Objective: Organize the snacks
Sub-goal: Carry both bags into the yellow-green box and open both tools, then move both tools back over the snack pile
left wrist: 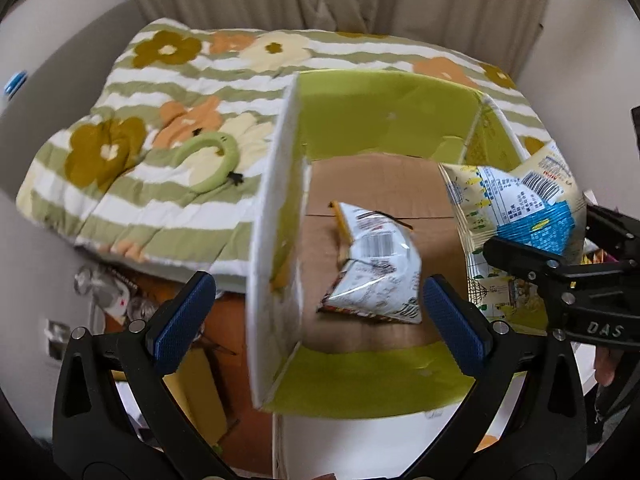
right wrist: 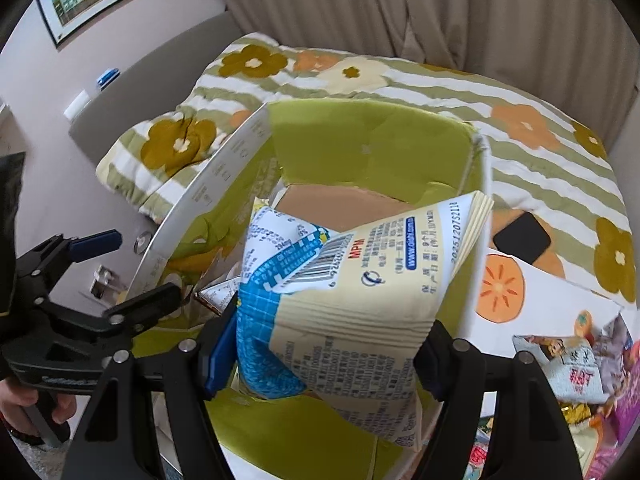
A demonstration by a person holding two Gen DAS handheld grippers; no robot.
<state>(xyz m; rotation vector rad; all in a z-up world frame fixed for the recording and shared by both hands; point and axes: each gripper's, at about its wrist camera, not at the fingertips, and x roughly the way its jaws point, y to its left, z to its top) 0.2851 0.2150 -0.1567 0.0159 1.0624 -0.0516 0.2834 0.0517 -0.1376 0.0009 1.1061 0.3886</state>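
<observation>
1. Your right gripper (right wrist: 324, 344) pinches a cream and blue snack bag (right wrist: 344, 300), its blue pads pressed into the bag's lower sides. The bag hangs over the right half of the open cardboard box (left wrist: 380, 108).
2. From the left wrist view, the same bag sits at the box's right wall, above the brown floor, with the right gripper (left wrist: 516, 256) clamped on its near edge.
3. Your left gripper (left wrist: 320, 320) is spread wide and holds nothing. Its blue fingers (left wrist: 184, 320) straddle the box's near left corner, one outside the white wall and one over the inside.
4. A white snack packet (left wrist: 376, 272) with a barcode lies on the box floor, near the middle, between your left fingertips in the view but not touched by them.
5. The box stands against a flowered quilt (left wrist: 160, 120) that spreads to the left and far side.
6. To the right of the box, more snack packets (right wrist: 576, 368) lie in a heap on a white surface, near a dark flat square object (right wrist: 520, 240).
</observation>
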